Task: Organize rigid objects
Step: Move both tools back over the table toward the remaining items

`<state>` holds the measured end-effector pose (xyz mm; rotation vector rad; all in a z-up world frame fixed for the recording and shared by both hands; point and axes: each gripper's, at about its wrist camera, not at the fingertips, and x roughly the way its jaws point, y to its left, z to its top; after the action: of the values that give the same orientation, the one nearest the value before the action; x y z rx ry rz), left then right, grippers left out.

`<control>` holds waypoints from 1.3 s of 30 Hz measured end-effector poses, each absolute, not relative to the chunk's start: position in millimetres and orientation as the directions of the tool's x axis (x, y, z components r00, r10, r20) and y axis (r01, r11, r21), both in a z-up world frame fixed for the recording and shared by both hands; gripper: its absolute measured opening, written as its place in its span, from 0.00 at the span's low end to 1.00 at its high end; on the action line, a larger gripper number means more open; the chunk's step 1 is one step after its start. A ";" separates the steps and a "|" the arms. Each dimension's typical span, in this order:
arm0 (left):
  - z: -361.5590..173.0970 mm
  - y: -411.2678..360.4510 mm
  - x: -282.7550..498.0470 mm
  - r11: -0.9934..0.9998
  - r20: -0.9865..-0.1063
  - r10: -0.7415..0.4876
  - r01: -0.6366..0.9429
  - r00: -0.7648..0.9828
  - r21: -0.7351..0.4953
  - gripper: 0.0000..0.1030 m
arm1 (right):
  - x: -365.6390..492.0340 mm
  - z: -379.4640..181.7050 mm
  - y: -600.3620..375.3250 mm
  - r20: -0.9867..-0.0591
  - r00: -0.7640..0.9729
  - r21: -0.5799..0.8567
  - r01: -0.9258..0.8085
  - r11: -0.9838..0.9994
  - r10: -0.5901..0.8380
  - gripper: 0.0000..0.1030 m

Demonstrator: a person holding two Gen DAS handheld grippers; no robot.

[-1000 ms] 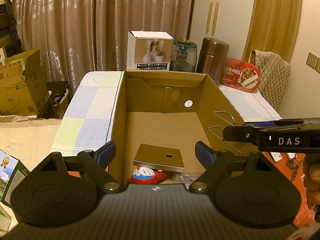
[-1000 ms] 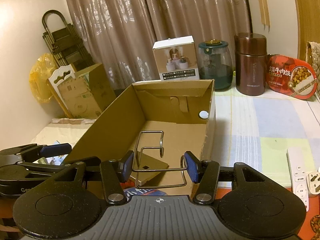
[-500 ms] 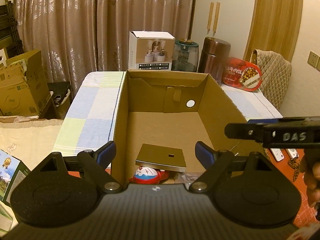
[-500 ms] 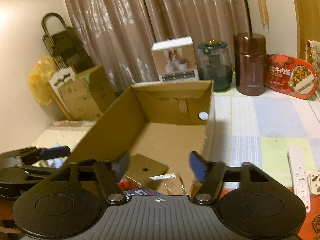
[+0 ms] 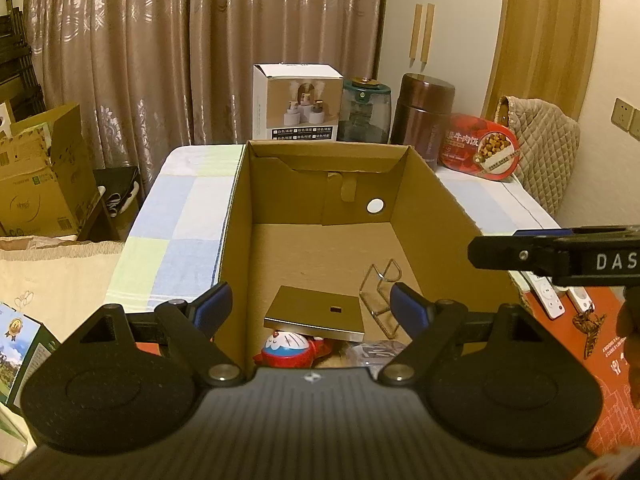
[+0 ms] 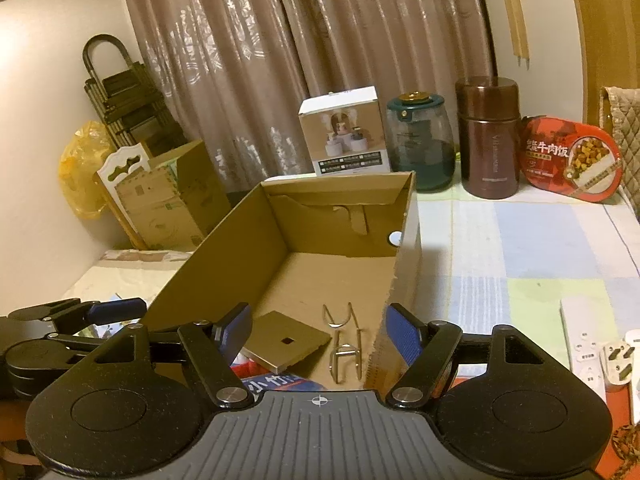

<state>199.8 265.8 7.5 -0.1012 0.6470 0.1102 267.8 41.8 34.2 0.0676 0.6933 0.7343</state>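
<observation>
The right gripper [image 6: 318, 330] is held over the near end of the cardboard box [image 6: 224, 256], its jaws parted; they have just been opening, and nothing is pressed between the blue pads [image 6: 404, 334]. The wire rack [image 6: 345, 344] is seen lying on the box floor beyond the pads, apart from them, close to the box's right wall. Just left of the rack inside the box, a flat metal plate [image 6: 286, 340] is propped at a tilt.

The left gripper [image 5: 310, 308] is held at the same near end of the box, jaws wide apart and empty. Beneath the plate's near edge, a red and white toy [image 5: 290, 346] is partly seen.

Behind the box's far wall, a white carton [image 5: 298, 106], a green-lidded glass jar [image 5: 364, 114], a brown flask [image 5: 422, 120] and a red food tin [image 5: 478, 146] are lined up on the checked cloth [image 5: 184, 216]. To the right of the box, white power strips [image 6: 582, 344] are laid on the table.
</observation>
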 end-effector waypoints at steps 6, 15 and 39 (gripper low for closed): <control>10.8 261.1 194.1 0.989 -0.595 0.069 -0.132 0.801 -0.064 0.81 | 260.3 42.5 31.9 -0.553 0.544 0.282 -0.590 0.756 0.631 0.69; 27.8 243.1 178.5 0.989 -0.555 0.059 -0.125 0.830 -0.081 0.81 | 244.1 61.1 3.3 -0.540 0.576 0.265 -0.575 0.774 0.613 0.69; 47.4 120.0 111.4 0.998 -0.486 -0.031 -0.001 0.874 -0.065 0.94 | 194.8 86.6 -197.2 -0.494 0.761 0.225 -0.355 0.907 0.420 0.70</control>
<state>111.4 120.0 47.4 -0.0640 0.5080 -0.0156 194.8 -197.2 86.6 0.1212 0.5652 0.4226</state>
